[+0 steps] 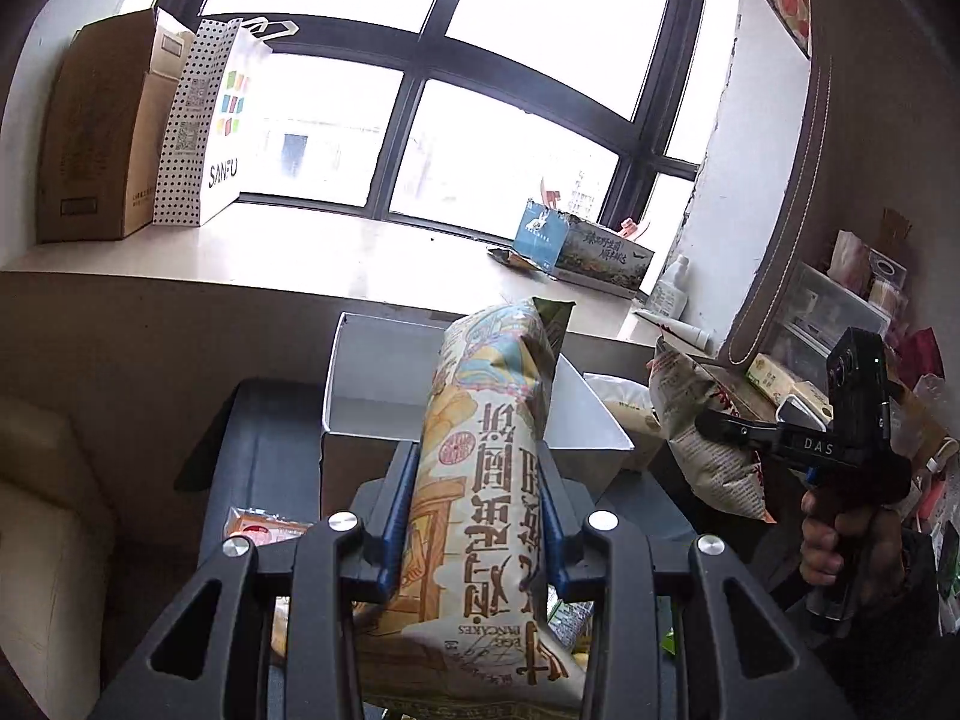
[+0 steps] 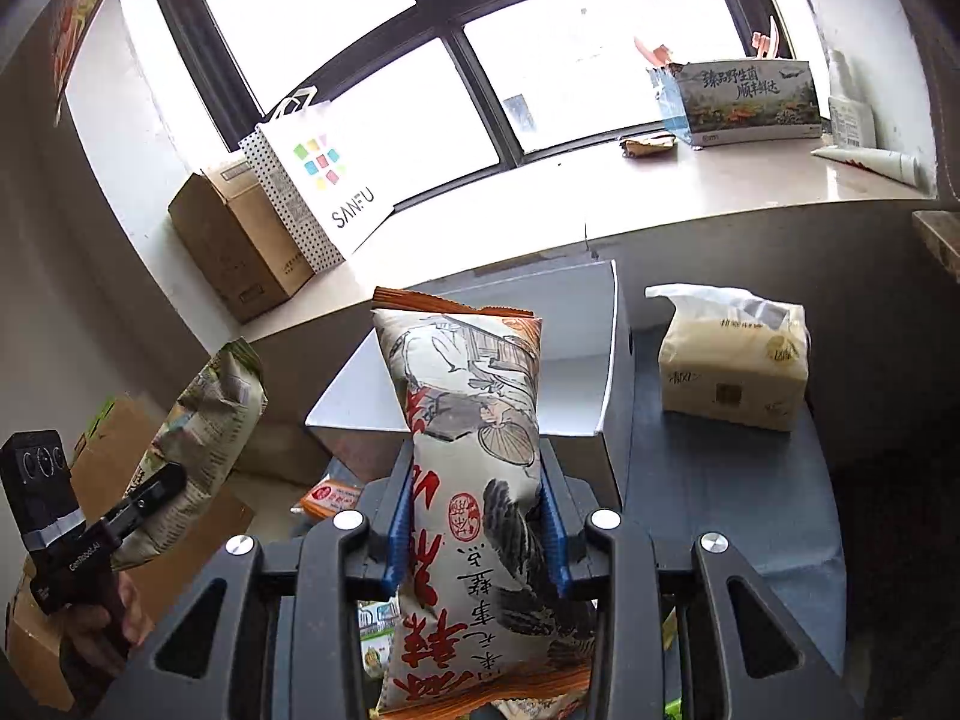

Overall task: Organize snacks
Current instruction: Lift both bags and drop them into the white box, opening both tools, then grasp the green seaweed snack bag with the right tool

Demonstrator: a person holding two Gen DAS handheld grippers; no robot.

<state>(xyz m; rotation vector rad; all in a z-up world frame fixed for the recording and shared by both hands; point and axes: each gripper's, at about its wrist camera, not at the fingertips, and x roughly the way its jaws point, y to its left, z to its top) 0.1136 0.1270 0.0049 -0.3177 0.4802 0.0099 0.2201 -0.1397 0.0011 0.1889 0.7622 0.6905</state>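
My left gripper is shut on a tall egg-pancake snack bag, cream with yellow and blue print, held upright in front of an open white box. My right gripper is shut on a snack bag with red characters and ink drawings, held upright before the same white box. Each gripper shows in the other's view: the right one with its bag at the right, the left one with its bag at the left.
The box stands on a dark blue surface beside a tissue pack. An orange snack packet lies low at the left. The window sill holds a cardboard box, a SANFU paper bag and a printed carton.
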